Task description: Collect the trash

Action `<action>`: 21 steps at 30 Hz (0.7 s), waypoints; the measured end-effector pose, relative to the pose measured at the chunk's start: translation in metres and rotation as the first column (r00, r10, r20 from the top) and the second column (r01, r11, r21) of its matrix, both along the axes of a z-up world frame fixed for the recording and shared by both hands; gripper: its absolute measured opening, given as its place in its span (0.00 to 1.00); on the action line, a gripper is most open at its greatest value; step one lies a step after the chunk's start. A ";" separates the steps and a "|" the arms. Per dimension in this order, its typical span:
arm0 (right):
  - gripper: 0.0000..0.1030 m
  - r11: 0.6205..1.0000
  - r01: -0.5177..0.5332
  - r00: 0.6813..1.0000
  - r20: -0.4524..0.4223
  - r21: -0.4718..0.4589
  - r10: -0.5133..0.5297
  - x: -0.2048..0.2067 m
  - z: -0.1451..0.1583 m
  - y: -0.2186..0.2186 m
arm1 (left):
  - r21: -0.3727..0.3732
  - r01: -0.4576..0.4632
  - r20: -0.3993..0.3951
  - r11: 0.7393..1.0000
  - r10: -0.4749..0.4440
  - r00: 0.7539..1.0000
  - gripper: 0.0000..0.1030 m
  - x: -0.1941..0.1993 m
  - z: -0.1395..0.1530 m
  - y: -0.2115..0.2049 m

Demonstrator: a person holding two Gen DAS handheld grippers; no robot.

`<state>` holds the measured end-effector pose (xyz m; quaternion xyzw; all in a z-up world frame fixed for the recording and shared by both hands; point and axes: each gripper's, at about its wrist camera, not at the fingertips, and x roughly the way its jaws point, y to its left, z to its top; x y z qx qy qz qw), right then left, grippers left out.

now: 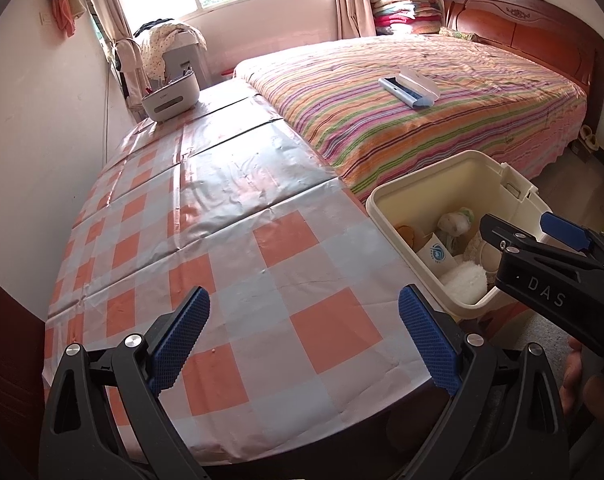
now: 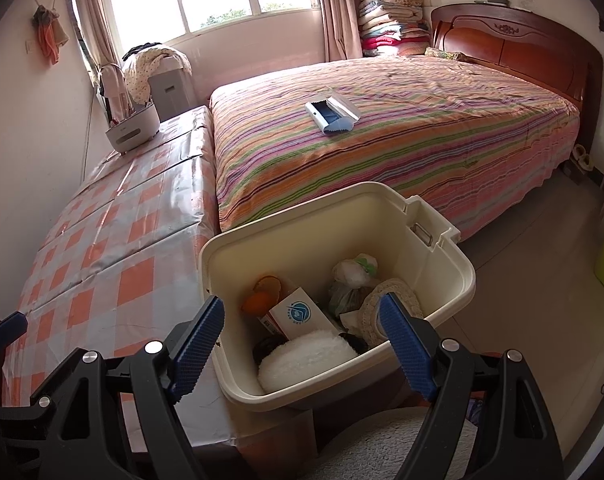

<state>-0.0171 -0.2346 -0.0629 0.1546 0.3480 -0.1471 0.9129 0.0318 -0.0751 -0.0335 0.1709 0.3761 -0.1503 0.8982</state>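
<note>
Trash (image 2: 302,320) lies piled in the cream bin (image 2: 458,280) at lower centre, its lowest pieces hidden beneath a white fluffy pad (image 2: 302,356). Both the left hand-held gripper (image 1: 304,340) and the right hand-held gripper (image 2: 302,346) gape empty, their handles cut off by the frame.

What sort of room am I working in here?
Most likely a home bedroom: a bed with a striped cover and a carved wooden headboard, plus folded quilts stacked by the window.
</note>
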 end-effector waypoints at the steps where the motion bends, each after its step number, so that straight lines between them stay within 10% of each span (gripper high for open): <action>1: 0.76 1.000 0.001 1.000 -0.001 0.001 -0.001 0.000 0.000 0.000 | 0.000 0.003 -0.001 1.000 -0.003 1.000 0.91 0.000 0.000 0.000; 21: 0.76 1.000 0.016 1.000 -0.002 0.007 -0.016 -0.003 -0.003 -0.008 | 0.025 0.046 0.016 0.999 -0.046 0.999 0.91 -0.008 -0.002 -0.012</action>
